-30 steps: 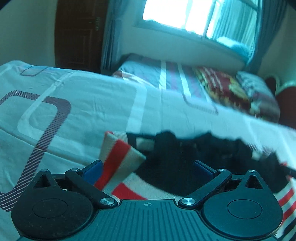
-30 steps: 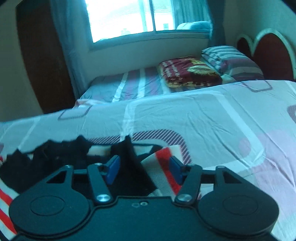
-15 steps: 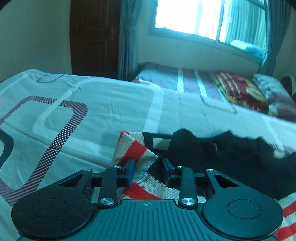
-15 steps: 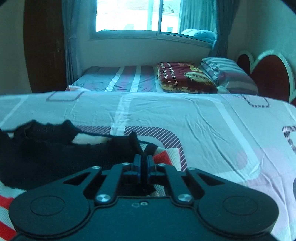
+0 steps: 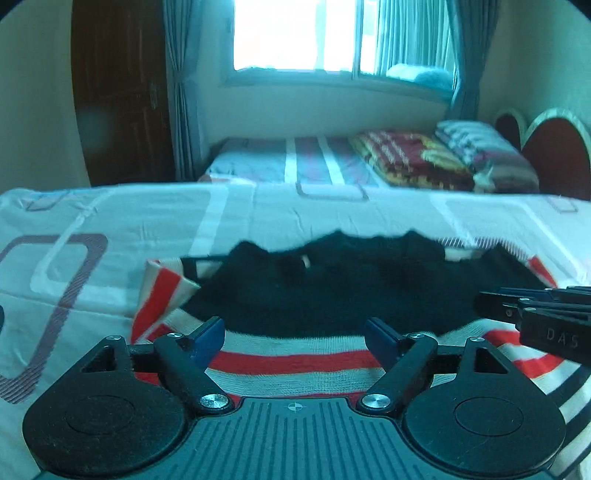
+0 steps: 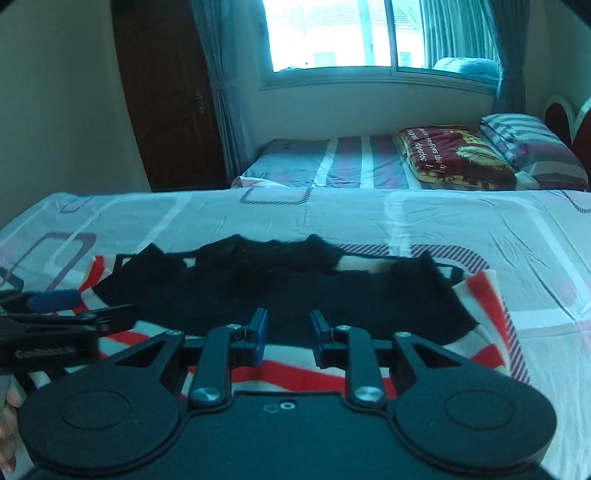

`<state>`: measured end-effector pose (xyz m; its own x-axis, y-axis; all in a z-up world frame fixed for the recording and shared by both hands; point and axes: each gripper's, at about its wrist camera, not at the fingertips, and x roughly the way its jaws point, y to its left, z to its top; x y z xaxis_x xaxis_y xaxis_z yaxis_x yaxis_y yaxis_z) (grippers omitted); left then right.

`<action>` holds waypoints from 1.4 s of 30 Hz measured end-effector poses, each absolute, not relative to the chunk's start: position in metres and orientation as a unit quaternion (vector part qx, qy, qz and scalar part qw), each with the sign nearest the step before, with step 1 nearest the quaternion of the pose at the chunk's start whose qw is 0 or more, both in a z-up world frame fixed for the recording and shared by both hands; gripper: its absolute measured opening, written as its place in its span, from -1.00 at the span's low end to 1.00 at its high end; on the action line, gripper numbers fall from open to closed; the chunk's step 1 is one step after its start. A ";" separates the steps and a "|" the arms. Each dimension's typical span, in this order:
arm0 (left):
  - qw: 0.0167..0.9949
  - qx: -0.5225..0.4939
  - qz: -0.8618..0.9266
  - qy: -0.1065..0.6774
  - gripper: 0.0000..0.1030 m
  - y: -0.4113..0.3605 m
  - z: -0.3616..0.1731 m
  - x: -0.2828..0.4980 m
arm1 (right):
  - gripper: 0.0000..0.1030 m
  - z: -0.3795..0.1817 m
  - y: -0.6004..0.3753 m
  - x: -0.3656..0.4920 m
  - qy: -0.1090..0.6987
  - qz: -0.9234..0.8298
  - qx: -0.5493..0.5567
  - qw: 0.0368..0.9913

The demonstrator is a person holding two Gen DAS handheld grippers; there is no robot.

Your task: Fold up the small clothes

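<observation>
A small knitted garment [image 5: 332, 295], black with red, white and cream stripes, lies spread flat on the patterned bedsheet [image 5: 110, 229]; it also shows in the right wrist view [image 6: 295, 288]. My left gripper [image 5: 295, 338] is open and empty just above the garment's striped near edge. My right gripper [image 6: 286, 334] is open and empty over the near edge too. Each gripper shows at the side of the other's view: the right gripper [image 5: 535, 314] and the left gripper [image 6: 55, 314].
A second bed [image 6: 351, 162] with a red folded blanket [image 6: 450, 155] and a striped pillow [image 6: 528, 147] stands behind. A dark wooden door [image 6: 166, 92], curtains and a bright window [image 6: 351, 33] line the far wall.
Half a second ago both grippers were shut on the garment's corners. Both have since opened, let go and drawn back toward the middle; the garment lies flat.
</observation>
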<state>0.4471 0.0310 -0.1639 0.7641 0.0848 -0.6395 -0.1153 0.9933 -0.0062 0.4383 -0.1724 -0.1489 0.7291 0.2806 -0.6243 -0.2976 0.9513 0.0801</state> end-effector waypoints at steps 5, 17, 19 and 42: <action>0.926 -0.036 0.073 0.369 0.76 0.048 -0.192 0.455 | -0.51 -0.176 -0.184 0.449 0.355 0.106 -0.030 0.928; 0.925 -0.021 0.087 0.370 0.78 0.066 -0.188 0.443 | -0.82 -0.184 -0.225 0.450 0.342 0.077 0.018 0.936; 0.923 -0.021 0.099 0.372 0.78 0.066 -0.184 0.440 | -0.75 -0.180 -0.221 0.450 0.346 0.076 0.018 0.935; 0.930 -0.004 0.018 0.367 1.00 0.045 -0.185 0.388 | -0.56 -0.175 -0.194 0.377 0.347 0.079 -0.003 0.935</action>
